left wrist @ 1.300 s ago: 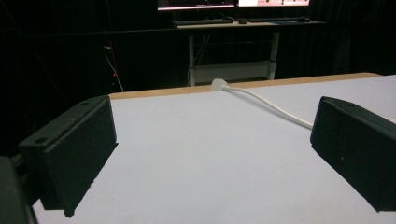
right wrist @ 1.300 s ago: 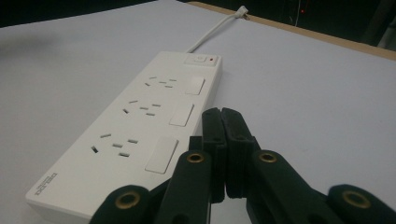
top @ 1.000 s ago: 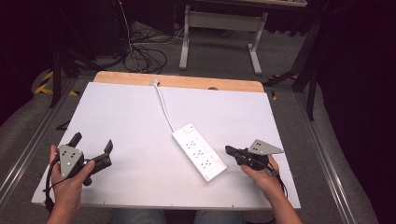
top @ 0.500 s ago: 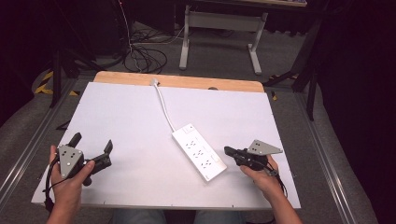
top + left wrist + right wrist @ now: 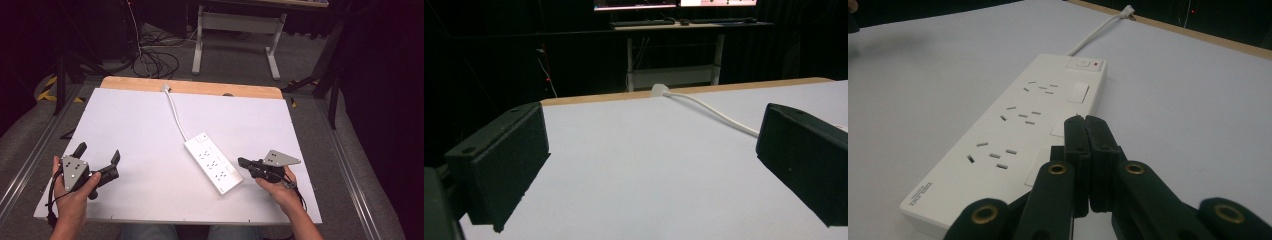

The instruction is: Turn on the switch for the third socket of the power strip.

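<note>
Power strip lying flat just left of our right gripper, its jaws pressed together, tips just short of its near edge, our left gripper spread wide, well apart from it.

Even overhead light falls on the matte white rectangular tabletop, bright without glare, while everything past its far edge sinks into darkness. Shadows are soft and short. The gripper views look grainy, their near black jaws slightly blurred.
</note>
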Tool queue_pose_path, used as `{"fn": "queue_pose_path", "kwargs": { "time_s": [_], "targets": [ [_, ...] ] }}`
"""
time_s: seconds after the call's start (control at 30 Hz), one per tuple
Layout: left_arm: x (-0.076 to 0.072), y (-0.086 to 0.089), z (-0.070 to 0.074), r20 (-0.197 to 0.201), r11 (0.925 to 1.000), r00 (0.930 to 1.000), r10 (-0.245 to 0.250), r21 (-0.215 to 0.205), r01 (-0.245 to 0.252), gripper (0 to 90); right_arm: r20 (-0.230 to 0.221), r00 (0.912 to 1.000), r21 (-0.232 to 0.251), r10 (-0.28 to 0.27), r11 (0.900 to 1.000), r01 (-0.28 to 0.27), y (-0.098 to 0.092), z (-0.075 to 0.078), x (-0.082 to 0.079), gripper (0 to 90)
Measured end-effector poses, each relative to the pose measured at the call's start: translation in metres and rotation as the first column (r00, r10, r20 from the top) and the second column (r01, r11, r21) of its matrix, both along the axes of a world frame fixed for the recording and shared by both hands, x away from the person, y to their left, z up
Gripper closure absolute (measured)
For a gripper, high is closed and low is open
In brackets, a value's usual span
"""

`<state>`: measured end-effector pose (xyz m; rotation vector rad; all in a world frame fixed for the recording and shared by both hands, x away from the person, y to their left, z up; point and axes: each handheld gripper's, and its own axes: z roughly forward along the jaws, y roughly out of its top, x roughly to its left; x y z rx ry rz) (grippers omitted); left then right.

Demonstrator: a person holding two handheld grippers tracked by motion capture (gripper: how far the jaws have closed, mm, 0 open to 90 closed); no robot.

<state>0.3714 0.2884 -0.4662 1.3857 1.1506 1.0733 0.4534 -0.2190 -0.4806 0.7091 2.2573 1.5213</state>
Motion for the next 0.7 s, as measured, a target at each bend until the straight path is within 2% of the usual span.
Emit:
{"fn": "queue_pose_path", "kwargs": {
  "time_s": [0.7],
  "targets": [
    [-0.001,0.000,0.000,0.001,1.0000,1.0000,0.000,-0.001,0.000,1.1,-0.009,0.9990,-0.025,0.044,0.999,-0.044,0.012,-0.001,0.001,89.4]
  ]
}}
